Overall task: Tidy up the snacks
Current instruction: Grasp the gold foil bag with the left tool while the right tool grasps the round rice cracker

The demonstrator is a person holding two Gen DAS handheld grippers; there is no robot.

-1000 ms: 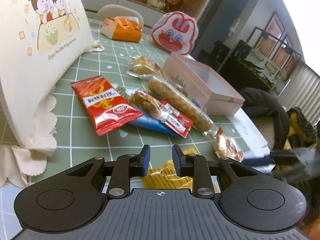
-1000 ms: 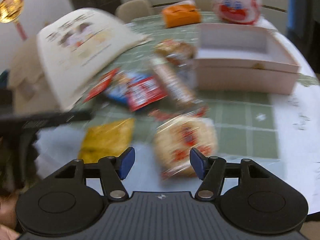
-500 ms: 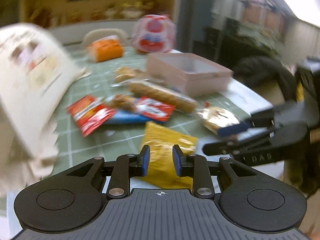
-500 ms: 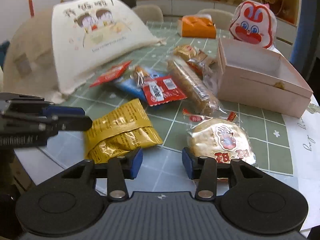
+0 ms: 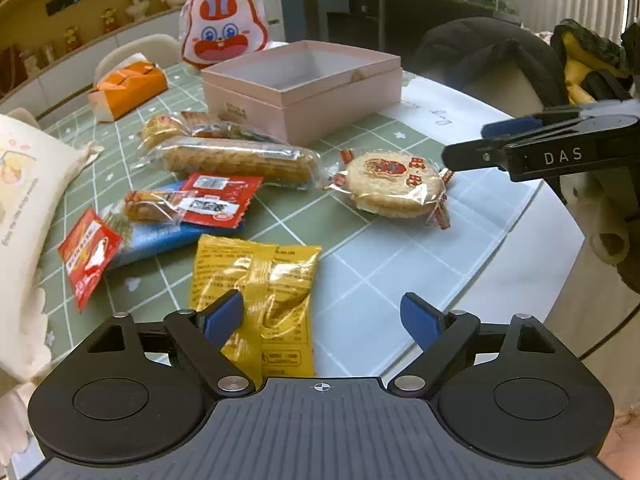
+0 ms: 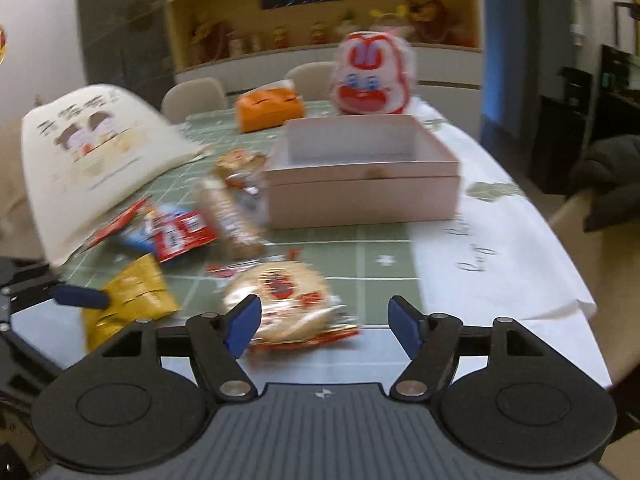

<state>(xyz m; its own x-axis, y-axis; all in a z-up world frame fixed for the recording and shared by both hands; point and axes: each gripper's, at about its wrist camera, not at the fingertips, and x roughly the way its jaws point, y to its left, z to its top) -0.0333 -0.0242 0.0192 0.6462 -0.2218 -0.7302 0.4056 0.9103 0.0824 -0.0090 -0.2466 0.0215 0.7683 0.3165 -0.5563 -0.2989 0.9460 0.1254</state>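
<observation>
An open pink box (image 5: 304, 92) (image 6: 360, 184) stands at the back of the table. Snack packets lie in front of it: a yellow packet (image 5: 264, 280) (image 6: 136, 292), a round rice cracker (image 5: 394, 190) (image 6: 280, 300), a long biscuit pack (image 5: 236, 160), and red (image 5: 218, 200) and blue (image 5: 160, 240) packets. My left gripper (image 5: 320, 316) hovers over the yellow packet with its jaws opening wide; nothing is pressed between them. My right gripper (image 6: 324, 322) is opening too, above the near edge of the cracker without touching it.
A cream cloth bag (image 5: 24, 200) stands at the left. A rabbit-shaped bag (image 5: 222, 26) and an orange tissue box (image 5: 128, 88) sit behind the pink box. The table's rounded edge (image 5: 560, 264) runs at the right, with a dark jacket (image 5: 492, 52) on a chair beyond.
The left jaws have spread from nearly shut to wide. The right jaws narrowed, then widened. Both views swung towards the pink box, and the yellow packet now lies under the left gripper.
</observation>
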